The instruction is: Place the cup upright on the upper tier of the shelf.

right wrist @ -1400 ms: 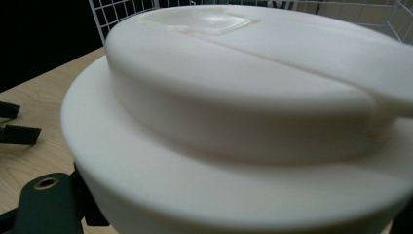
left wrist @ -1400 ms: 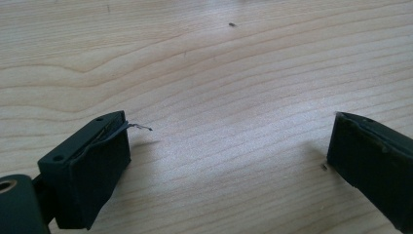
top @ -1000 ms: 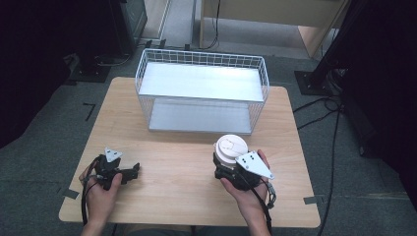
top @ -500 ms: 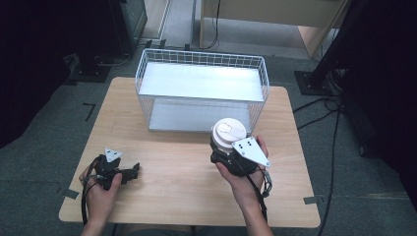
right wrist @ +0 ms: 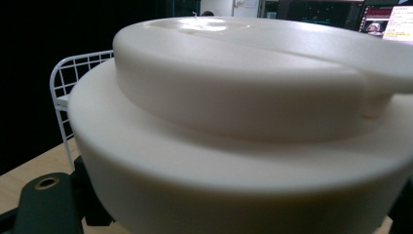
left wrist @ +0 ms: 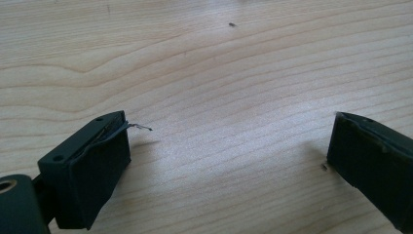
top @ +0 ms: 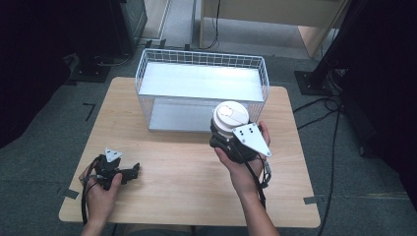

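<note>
Now, from the high view, we are carrying a white lidded cup point(top: 230, 118) in our right tongs point(top: 227, 132), lifted off the surface point(top: 187, 172) at about four o'clock from its middle and sitting just in front of the wire basket point(top: 202, 88), near that basket's front right corner. Our left tongs point(top: 129, 173) are resting low at about eight o'clock, well apart from the cup.

Through the left gripper view, we are seeing those tongs point(left wrist: 229, 165) spread wide over bare wood grain point(left wrist: 219, 73), with nothing between them.

Through the right gripper view, we are looking straight at the cup's lid point(right wrist: 243, 97), and the tongs are pinching the cup below it; a bit of the basket wire point(right wrist: 65, 87) is showing at nine o'clock.

We judge that we are in the carrying step, with the cup apparently bound for the basket. The next move is calling for more lift so the cup's base clears the rim, then a push toward twelve o'clock and a level descent before we let go.
</note>
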A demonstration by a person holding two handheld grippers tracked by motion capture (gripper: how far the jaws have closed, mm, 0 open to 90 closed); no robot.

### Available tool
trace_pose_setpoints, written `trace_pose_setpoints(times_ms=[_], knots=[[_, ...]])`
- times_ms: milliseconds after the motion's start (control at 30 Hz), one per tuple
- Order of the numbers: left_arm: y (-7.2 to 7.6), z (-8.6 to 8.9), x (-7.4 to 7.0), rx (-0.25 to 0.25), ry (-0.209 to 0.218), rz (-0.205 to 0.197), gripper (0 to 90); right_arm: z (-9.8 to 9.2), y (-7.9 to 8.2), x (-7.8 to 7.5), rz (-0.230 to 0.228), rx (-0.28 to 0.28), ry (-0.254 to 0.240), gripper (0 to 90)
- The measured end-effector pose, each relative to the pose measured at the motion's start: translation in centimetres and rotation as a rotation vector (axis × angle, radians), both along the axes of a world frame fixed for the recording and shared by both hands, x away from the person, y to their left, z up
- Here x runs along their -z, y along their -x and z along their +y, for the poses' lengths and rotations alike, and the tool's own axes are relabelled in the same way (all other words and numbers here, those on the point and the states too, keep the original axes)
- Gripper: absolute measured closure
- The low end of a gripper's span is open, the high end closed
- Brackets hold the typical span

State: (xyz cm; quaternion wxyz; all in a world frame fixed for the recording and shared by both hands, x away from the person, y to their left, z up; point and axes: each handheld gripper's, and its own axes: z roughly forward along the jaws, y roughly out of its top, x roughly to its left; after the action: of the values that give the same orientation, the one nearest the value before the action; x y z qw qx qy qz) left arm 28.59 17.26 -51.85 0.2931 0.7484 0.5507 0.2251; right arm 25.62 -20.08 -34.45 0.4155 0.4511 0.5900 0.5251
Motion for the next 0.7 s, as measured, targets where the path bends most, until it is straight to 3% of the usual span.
trace_pose_setpoints(times_ms=[700], knots=[[0.0, -0.1, 0.0, -0.002, 0.004, -0.001, 2.4, 0.9, -3.6, -4.2, -0.07, 0.022, 0.003, 15.8]])
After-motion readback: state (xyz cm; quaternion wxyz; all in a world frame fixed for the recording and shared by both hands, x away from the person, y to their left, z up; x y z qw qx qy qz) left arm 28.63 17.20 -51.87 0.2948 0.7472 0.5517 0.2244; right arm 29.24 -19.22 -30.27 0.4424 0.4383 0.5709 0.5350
